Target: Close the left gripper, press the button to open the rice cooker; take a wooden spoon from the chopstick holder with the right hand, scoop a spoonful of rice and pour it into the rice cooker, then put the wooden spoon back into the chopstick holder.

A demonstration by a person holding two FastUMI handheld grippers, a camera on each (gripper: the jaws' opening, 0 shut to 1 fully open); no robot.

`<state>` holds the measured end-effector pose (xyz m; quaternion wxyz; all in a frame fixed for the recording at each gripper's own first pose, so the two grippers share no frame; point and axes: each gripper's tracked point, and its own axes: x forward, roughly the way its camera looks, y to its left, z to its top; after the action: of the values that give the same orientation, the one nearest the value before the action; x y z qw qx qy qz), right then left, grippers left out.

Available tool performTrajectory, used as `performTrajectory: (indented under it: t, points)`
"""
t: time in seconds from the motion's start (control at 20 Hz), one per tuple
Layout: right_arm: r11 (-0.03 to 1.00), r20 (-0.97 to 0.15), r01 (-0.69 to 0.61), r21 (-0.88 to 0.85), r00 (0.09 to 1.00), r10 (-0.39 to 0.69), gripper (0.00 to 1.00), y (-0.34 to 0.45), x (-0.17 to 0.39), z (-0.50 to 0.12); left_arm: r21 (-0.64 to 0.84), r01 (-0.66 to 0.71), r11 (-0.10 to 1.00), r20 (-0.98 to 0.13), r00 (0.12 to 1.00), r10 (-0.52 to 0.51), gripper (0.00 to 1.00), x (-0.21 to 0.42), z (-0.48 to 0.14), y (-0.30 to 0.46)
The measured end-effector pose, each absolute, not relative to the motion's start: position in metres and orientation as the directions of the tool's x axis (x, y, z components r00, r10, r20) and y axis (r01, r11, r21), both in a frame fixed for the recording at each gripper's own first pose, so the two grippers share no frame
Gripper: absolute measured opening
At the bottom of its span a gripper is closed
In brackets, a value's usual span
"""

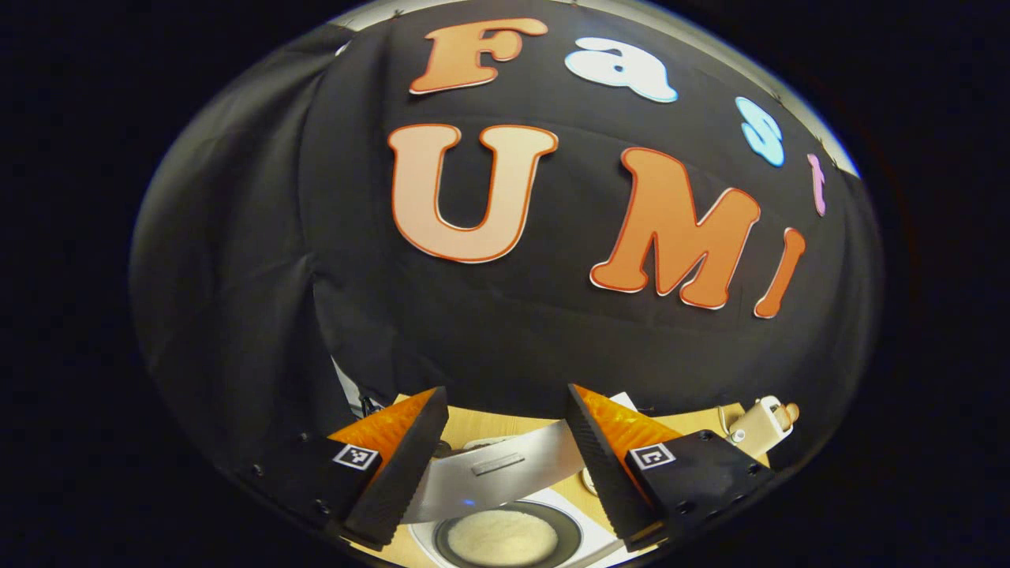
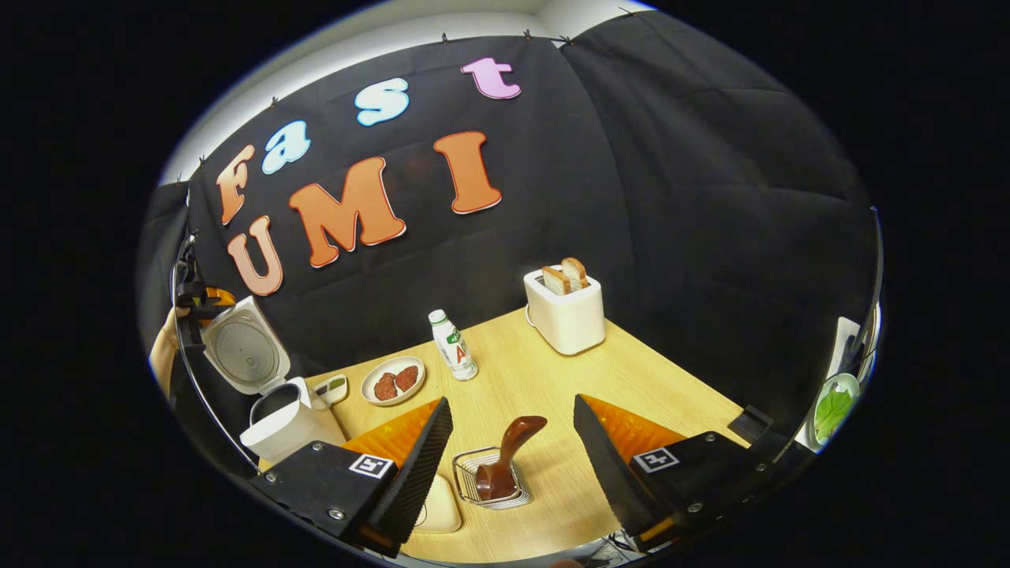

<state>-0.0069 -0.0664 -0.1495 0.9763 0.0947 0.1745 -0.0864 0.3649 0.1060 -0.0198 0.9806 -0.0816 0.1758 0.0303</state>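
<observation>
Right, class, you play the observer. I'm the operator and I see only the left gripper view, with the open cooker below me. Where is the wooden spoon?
Observer: The wooden spoon stands in the wire chopstick holder on the table.
Operator: Is it gripped yet?
Observer: No. The right gripper is open, with one finger on each side of the spoon and neither touching it.
Operator: What is near the cooker?
Observer: A plate of brown food sits just beside the rice cooker.
</observation>
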Motion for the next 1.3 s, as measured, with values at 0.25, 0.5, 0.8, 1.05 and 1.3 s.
performTrajectory:
  t: [0.25, 0.5, 0.8, 1.05, 1.3]
  points:
    - [0.971, -0.323, 0.159, 0.178, 0.941, -0.095, 0.95, -0.052, -0.008, -0.135, -0.14, -0.038, 0.989, -0.374, 0.927, -0.017, 1.0, 0.339, -0.026, 0.091]
    - [0.986, -0.315, 0.092, 0.137, 0.948, -0.044, 0.95, -0.026, -0.006, -0.132, -0.17, 0.025, 0.985, -0.426, 0.899, -0.097, 1.0, 0.297, -0.054, 0.064]
    - [0.992, -0.325, 0.019, 0.126, 0.945, 0.023, 0.95, -0.004, -0.004, -0.135, -0.051, 0.058, 0.997, -0.52, 0.851, -0.076, 1.0, 0.242, -0.127, 0.043]
    - [0.986, -0.334, -0.025, 0.163, 0.939, 0.079, 0.95, 0.013, -0.004, -0.14, -0.193, 0.036, 0.981, -0.523, 0.841, -0.134, 1.0, 0.218, -0.162, 0.02]
    - [0.987, -0.365, -0.037, 0.157, 0.926, 0.093, 0.95, 0.017, -0.012, -0.151, -0.146, 0.048, 0.988, -0.511, 0.852, -0.117, 1.0, 0.204, -0.181, 0.015]
